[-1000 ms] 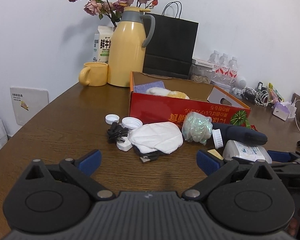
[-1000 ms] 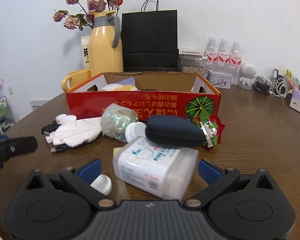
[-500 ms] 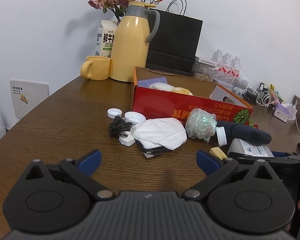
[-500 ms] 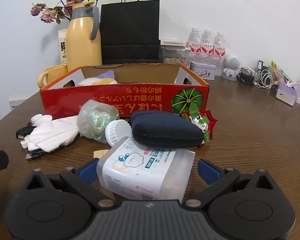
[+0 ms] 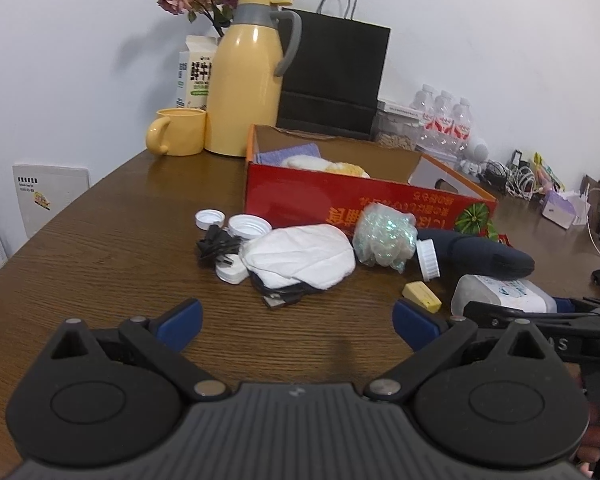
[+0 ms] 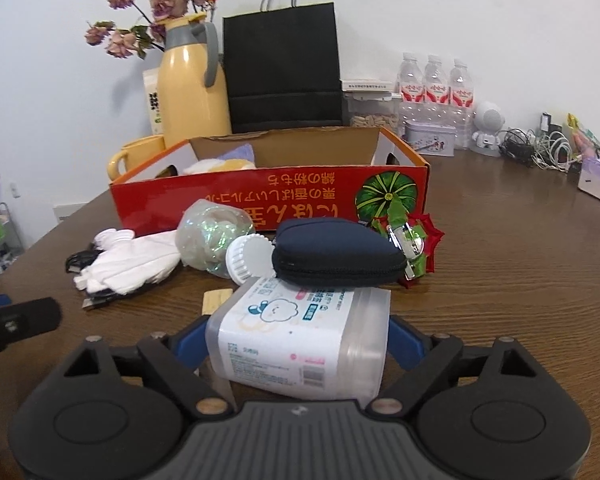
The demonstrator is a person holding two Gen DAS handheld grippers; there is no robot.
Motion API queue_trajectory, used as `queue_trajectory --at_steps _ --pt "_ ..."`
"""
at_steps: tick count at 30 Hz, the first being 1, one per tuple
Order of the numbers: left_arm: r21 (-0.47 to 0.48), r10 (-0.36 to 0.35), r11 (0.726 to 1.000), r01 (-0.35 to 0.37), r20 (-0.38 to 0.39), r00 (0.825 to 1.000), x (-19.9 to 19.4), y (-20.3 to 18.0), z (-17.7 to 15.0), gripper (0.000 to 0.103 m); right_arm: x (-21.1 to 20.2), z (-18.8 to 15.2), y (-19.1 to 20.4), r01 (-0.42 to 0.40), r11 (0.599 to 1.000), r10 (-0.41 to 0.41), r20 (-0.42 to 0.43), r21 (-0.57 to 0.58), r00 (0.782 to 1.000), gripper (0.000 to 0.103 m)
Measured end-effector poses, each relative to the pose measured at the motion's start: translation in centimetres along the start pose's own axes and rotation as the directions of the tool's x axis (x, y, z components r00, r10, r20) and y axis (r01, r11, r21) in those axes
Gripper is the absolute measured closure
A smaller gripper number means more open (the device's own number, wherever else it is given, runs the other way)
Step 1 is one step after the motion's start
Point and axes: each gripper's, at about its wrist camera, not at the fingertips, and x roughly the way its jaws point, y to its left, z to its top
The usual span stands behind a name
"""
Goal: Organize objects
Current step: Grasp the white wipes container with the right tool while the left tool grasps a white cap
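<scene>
A clear plastic box of cotton swabs (image 6: 300, 336) lies on its side between the fingers of my right gripper (image 6: 296, 344), which closes on its two ends. It also shows in the left wrist view (image 5: 504, 294). My left gripper (image 5: 296, 316) is open and empty above bare table. Ahead lie white gloves (image 5: 300, 256), a black cable (image 5: 216, 246), two white caps (image 5: 248, 226), a glittery bottle (image 6: 212, 236), a navy pouch (image 6: 336, 256) and a yellow block (image 5: 422, 295). Behind them stands the open red cardboard box (image 6: 268, 196).
A yellow thermos (image 5: 246, 76), yellow mug (image 5: 178, 132), milk carton (image 5: 194, 72) and black paper bag (image 5: 334, 76) stand behind the red box. Water bottles (image 6: 434, 88), a tin (image 6: 430, 136) and tangled cables (image 6: 540, 148) line the far right. A red-green bow (image 6: 414, 240) lies beside the pouch.
My right gripper has moved forward around the cotton swab box and its fingers have closed in on it. My left gripper has drawn back and risen slightly.
</scene>
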Motion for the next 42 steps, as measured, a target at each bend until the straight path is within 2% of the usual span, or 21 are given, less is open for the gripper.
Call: queue_trajectory --at_steps 15,17,23,26,28,35,42 --pt "0.114 -0.086 0.988 0.101 -0.124 0.988 2.9 -5.0 -1.4 0.0 -4.0 -1.3 -3.2 -0.094 0.993 0.097 0.045 -0.076 0.994 0.016" --pt "0.13 -0.09 0.986 0.108 -0.137 0.987 3.3 -5.7 -1.6 0.003 -4.2 -1.4 -3.6 -0.097 0.992 0.101 0.047 -0.08 0.994 0.016" --pt "0.166 -0.107 0.978 0.129 -0.135 0.985 4.0 -7.0 -1.6 0.028 -4.4 -1.6 -4.6 -0.11 0.992 0.114 0.063 -0.064 0.991 0.016" --pt "0.183 -0.14 0.97 0.163 -0.132 0.981 4.2 -7.3 -1.6 0.045 -4.4 -1.5 -4.8 -0.117 0.991 0.121 0.07 -0.058 0.99 0.016" --pt "0.191 -0.161 0.964 0.185 -0.133 0.978 4.1 -7.5 -1.6 0.074 -4.4 -1.5 -4.8 -0.12 0.991 0.124 0.073 -0.056 0.99 0.016" --pt "0.186 -0.176 0.963 0.196 -0.121 0.977 3.9 -7.5 -1.5 0.074 -4.4 -1.3 -4.6 -0.129 0.99 0.133 0.079 -0.061 0.988 0.016" --pt "0.179 -0.161 0.97 0.166 -0.04 0.986 2.8 -6.9 0.4 0.074 -4.7 -0.4 -4.0 -0.136 0.988 0.143 0.111 -0.069 0.984 0.016"
